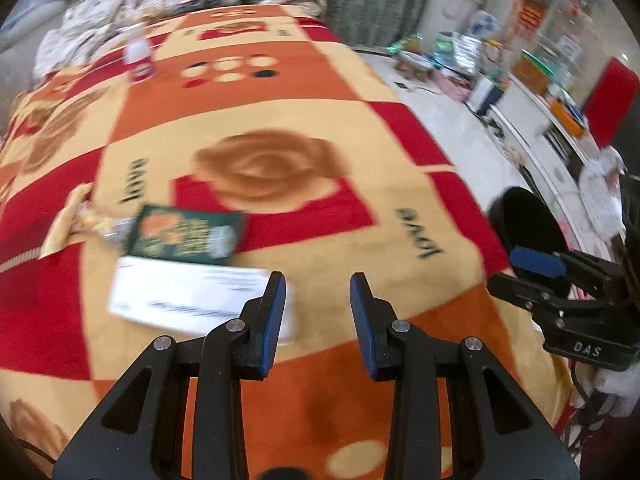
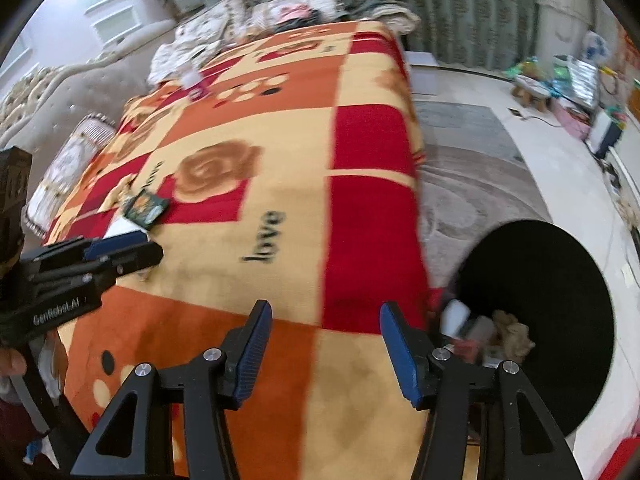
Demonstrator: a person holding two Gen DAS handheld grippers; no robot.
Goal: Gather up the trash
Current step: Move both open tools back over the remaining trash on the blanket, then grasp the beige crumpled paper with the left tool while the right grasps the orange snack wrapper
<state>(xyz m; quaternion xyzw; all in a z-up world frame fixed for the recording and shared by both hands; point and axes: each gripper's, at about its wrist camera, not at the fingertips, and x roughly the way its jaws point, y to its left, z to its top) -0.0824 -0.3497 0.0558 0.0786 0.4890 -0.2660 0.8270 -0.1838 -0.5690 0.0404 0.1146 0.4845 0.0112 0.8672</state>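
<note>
A white paper sheet (image 1: 192,300), a green snack packet (image 1: 186,236) and a crumpled clear wrapper (image 1: 100,226) lay together at the lower left of the left wrist view, on a patterned blanket (image 1: 280,120). The left gripper (image 1: 318,322) hovered just beside the paper, jaws narrowly apart and empty. The right gripper (image 2: 326,354) stood wider, also empty. A black bin (image 2: 560,300) at lower right held scraps. The next move probably called for closing on the paper.
</note>
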